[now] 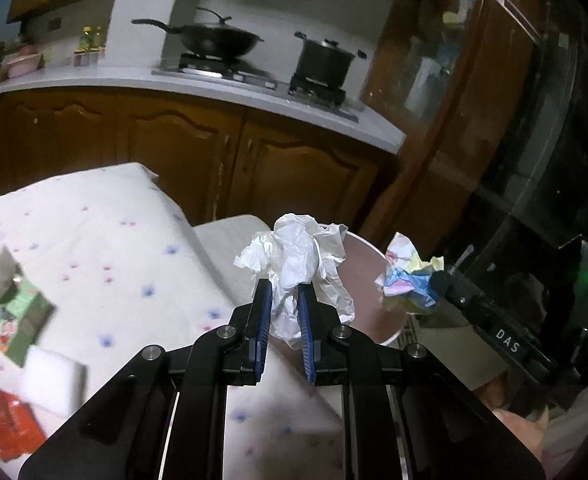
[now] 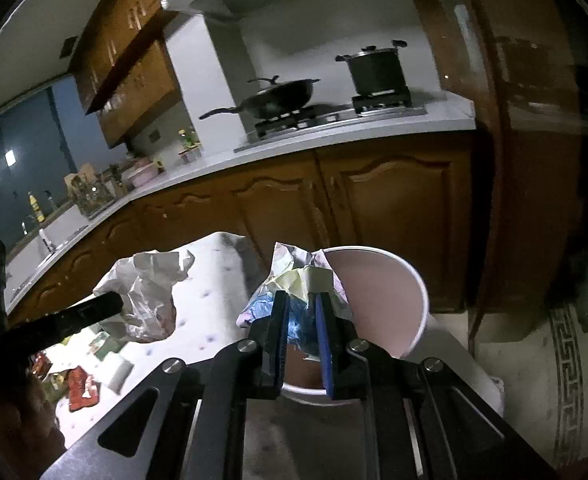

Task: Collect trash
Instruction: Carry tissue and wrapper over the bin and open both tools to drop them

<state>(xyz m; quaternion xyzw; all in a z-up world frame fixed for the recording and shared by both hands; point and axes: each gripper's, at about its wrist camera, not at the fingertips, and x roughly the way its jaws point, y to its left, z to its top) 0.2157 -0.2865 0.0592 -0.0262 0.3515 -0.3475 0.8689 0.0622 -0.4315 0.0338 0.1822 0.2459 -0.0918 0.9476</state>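
My left gripper (image 1: 285, 292) is shut on a crumpled white paper ball (image 1: 298, 256) and holds it in the air near the rim of a white bin with a pinkish inside (image 1: 368, 276). My right gripper (image 2: 303, 304) is shut on a crumpled multicoloured paper ball (image 2: 294, 280) and holds it over the same bin (image 2: 378, 276). In the left wrist view the coloured ball (image 1: 408, 276) hangs at the right gripper's tip, right of the bin. In the right wrist view the white ball (image 2: 146, 296) hangs at the left.
A table with a white flowered cloth (image 1: 106, 240) carries a green packet (image 1: 18, 320), a white block (image 1: 52, 376) and a red wrapper (image 1: 6, 420). Behind stand wooden kitchen cabinets (image 1: 182, 152) and a counter with a wok (image 1: 218, 40) and pot (image 1: 326, 62). A tall wooden cabinet (image 1: 474, 100) stands right.
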